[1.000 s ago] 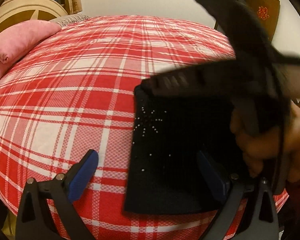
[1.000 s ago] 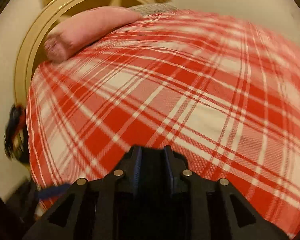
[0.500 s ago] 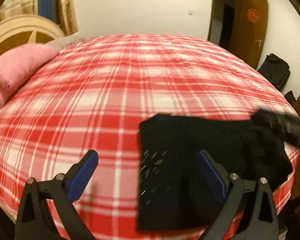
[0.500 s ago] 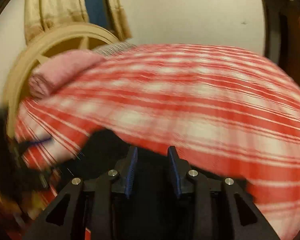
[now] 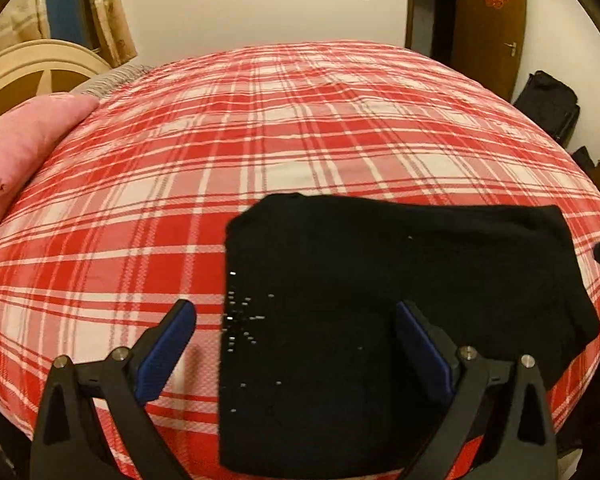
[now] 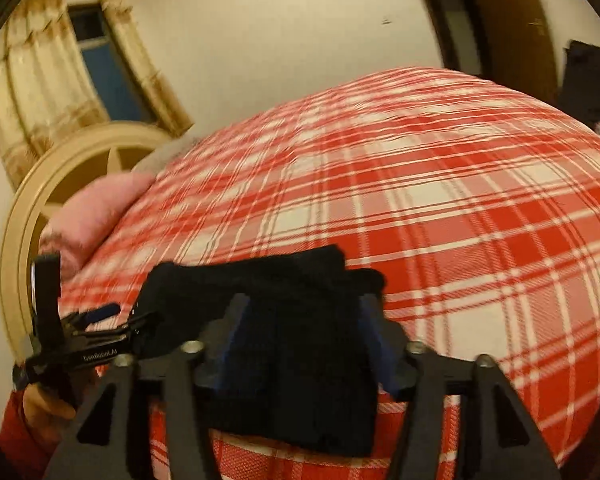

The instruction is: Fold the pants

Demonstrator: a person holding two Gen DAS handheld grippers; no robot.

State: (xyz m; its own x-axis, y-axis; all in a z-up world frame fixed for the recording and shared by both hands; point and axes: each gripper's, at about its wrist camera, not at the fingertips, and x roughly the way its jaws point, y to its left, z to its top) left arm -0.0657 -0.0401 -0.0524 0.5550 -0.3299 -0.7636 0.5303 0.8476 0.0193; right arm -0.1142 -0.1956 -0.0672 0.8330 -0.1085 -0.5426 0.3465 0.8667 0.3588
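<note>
The black pants [image 5: 380,300] lie folded into a compact rectangle on the red plaid bed, near its front edge; small white studs show near their left edge. My left gripper [image 5: 296,344] is open and empty, held just above the pants' near-left part. In the right wrist view the pants [image 6: 300,340] lie flat between my right gripper's [image 6: 304,320] spread blue pads, with the jaws open and not pinching the cloth. The left gripper also shows in the right wrist view [image 6: 96,320], at the far left.
The red-and-white plaid bed [image 5: 260,140] fills both views. A pink pillow [image 5: 16,148] lies at the left by a cream headboard [image 5: 32,68]. A brown door [image 5: 488,20] and a dark bag [image 5: 548,104] stand at the far right.
My right gripper swung off the pants to the right, drew back and opened. The folded pants now lie flat. My left gripper stayed open and rose a little.
</note>
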